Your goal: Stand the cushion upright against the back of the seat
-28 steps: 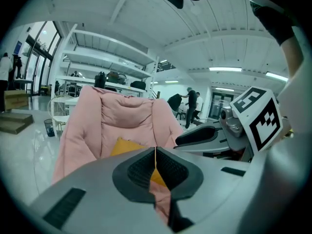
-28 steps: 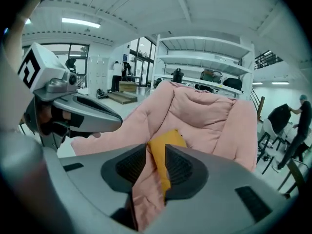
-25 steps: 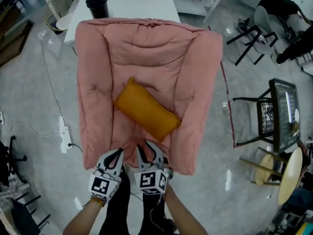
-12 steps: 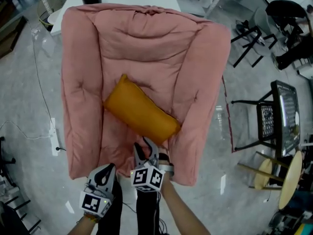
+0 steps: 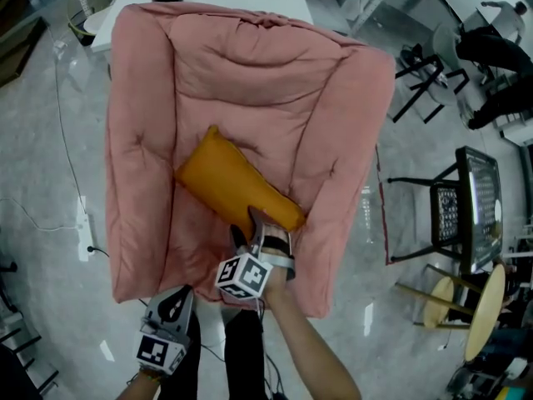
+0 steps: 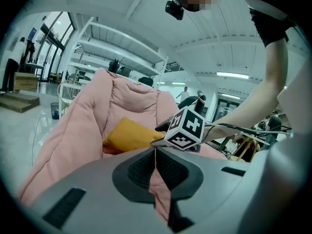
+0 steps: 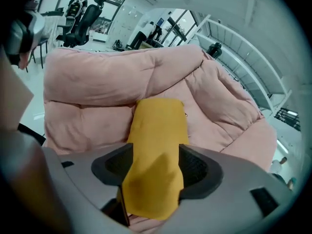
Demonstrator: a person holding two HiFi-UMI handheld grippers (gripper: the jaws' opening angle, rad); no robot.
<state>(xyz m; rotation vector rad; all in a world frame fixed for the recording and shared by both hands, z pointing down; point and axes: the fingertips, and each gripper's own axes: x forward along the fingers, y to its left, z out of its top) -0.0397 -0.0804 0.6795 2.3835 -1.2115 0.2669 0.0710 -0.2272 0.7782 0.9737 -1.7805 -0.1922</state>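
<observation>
Cushion (image 5: 233,186) flat on the pink seat (image 5: 250,65), long axis slanting from upper left down toward our right gripper (image 5: 258,226), the nearer of the two. Our left gripper (image 5: 169,308) hangs off the seat's front edge.

Left gripper view: jaws pressed together on nothing, cushion well ahead.

Right gripper view: jaws, just opened wide, straddle the cushion's near end, which runs straight away from us. We judge there is no squeeze yet.
</observation>
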